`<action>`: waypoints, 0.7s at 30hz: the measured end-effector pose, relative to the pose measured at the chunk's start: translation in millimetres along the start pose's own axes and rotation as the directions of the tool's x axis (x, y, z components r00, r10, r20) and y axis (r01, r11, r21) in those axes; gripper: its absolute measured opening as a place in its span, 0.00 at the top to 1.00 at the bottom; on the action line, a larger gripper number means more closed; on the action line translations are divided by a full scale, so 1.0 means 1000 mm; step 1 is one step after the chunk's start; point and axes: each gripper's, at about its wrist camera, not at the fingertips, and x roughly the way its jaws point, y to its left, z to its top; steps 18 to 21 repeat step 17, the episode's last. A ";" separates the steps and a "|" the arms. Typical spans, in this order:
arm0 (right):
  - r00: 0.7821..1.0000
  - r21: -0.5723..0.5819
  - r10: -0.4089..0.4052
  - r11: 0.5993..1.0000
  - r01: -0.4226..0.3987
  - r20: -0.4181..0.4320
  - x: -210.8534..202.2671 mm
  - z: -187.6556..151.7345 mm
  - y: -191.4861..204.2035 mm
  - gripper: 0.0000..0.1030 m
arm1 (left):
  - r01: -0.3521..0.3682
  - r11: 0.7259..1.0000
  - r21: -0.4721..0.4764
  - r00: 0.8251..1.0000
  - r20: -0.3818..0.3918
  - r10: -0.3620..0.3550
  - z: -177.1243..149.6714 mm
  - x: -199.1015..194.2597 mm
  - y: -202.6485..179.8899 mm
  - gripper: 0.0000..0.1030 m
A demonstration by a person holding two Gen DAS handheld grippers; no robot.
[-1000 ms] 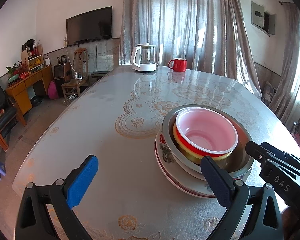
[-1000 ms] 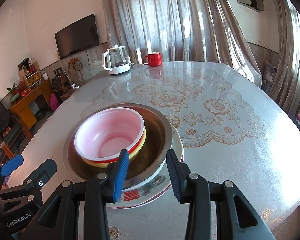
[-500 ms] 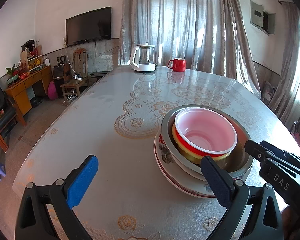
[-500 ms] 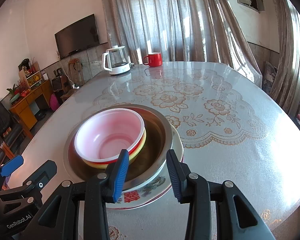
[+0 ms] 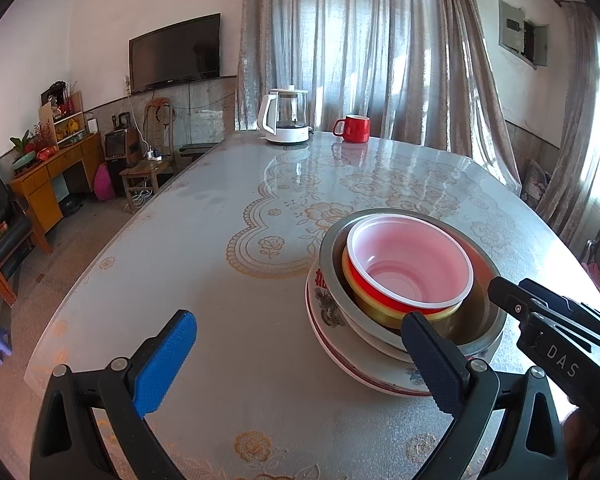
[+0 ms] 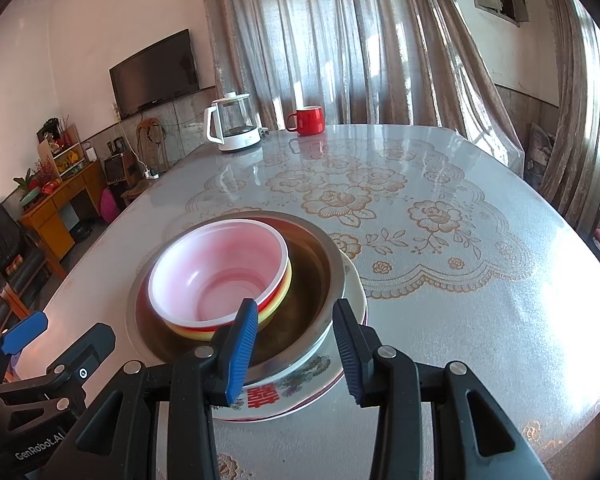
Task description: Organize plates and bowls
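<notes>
A stack stands on the table: a pink plastic bowl (image 5: 410,262) (image 6: 220,272) nested in red and yellow bowls, inside a steel bowl (image 5: 480,332) (image 6: 320,256), on a flowered white plate (image 5: 340,344) (image 6: 300,392). My left gripper (image 5: 300,360) is open wide and empty, its right finger at the stack's near edge. My right gripper (image 6: 296,348) is open and empty, its jaws straddling the steel bowl's near rim without gripping it. Each gripper shows in the other's view: the right one (image 5: 552,320) and the left one (image 6: 24,328).
A white electric kettle (image 5: 284,118) (image 6: 234,124) and a red mug (image 5: 354,128) (image 6: 308,120) stand at the table's far end. The table (image 5: 228,240) has a glossy floral cover. Chairs, a cabinet and a TV are off to the left.
</notes>
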 end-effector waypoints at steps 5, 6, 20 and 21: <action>1.000 0.004 0.000 1.000 0.000 -0.003 0.002 0.000 -0.002 0.62 | 0.003 1.000 0.004 1.000 -0.009 -0.003 0.001 0.002 -0.004 0.00; 1.000 0.006 0.000 1.000 0.000 -0.003 0.002 0.000 -0.002 0.62 | 0.003 1.000 0.004 1.000 -0.010 -0.003 0.001 0.003 -0.004 0.00; 1.000 0.024 -0.006 1.000 0.006 -0.007 0.008 0.001 -0.011 0.62 | -0.009 1.000 -0.003 1.000 0.008 0.009 0.003 0.006 0.000 0.02; 1.000 0.024 -0.006 1.000 0.006 -0.007 0.008 0.001 -0.011 0.62 | -0.009 1.000 -0.003 1.000 0.008 0.009 0.003 0.006 0.000 0.02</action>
